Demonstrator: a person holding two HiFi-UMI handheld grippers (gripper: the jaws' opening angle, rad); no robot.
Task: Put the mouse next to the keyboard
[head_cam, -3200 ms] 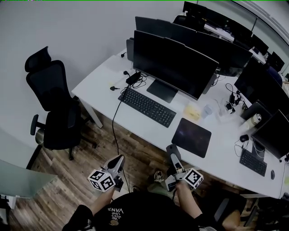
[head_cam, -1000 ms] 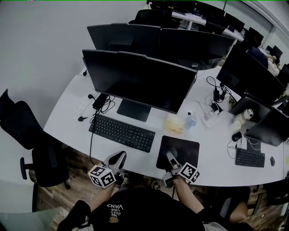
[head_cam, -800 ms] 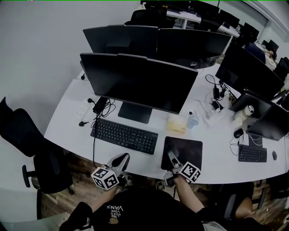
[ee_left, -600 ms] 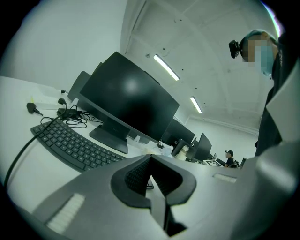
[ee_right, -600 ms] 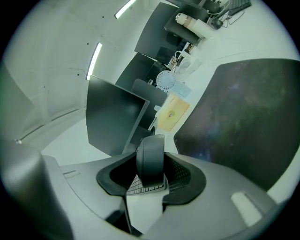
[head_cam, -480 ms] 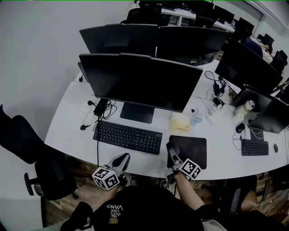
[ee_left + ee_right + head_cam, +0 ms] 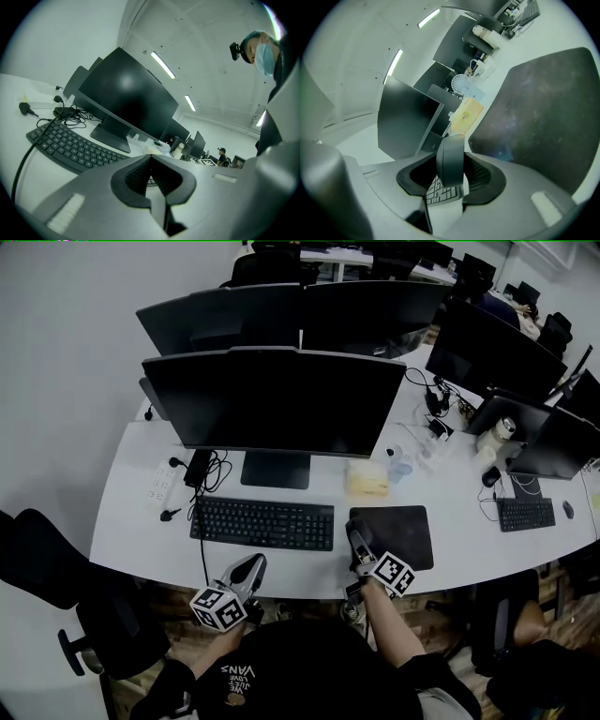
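The mouse (image 7: 451, 159) sat clamped between the jaws of the right gripper (image 7: 355, 542), at the mouse pad's (image 7: 401, 532) near left edge, just right of the keyboard (image 7: 262, 523). Setting it down and letting go seemingly remained. The left gripper (image 7: 251, 566) had its jaws together, empty.

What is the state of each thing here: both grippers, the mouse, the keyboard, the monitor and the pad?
Left gripper: shut, empty.
Right gripper: shut on the mouse.
Mouse: held between the jaws, at the pad's left edge.
Keyboard: flat on the desk, in front of the monitor.
Monitor: screen dark.
Pad: flat on the desk, right of the keyboard.
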